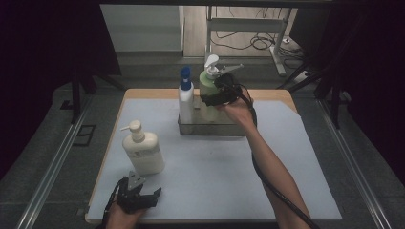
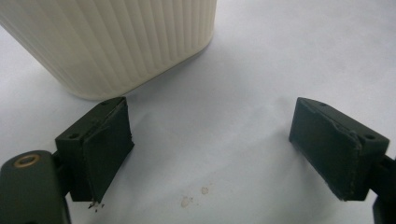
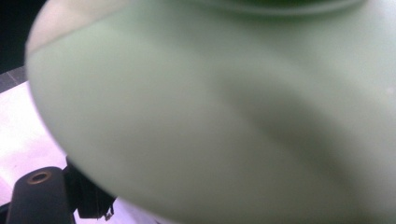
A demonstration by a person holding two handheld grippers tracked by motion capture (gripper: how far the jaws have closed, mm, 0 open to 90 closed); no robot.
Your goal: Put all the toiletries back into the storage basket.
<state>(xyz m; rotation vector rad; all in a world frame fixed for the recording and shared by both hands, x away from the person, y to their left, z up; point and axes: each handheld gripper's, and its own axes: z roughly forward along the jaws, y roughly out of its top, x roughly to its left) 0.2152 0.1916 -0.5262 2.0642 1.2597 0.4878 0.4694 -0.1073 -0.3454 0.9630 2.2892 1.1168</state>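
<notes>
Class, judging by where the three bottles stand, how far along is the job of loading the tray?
Done: the blue-capped bottle stands in the tray. In hand: the right gripper holds the green bottle at the tray. Left: the cream bottle stands on the mat by the open left gripper.

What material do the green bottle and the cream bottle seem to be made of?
The green bottle looks like smooth plastic with a matte, pale green skin; soft shading with no sharp glints suggests this. The cream bottle also looks like plastic, opaque, with fine vertical ribs along its wall and a slightly satin surface. Neither shows the clearness of glass, though the look alone leaves it open.
</notes>
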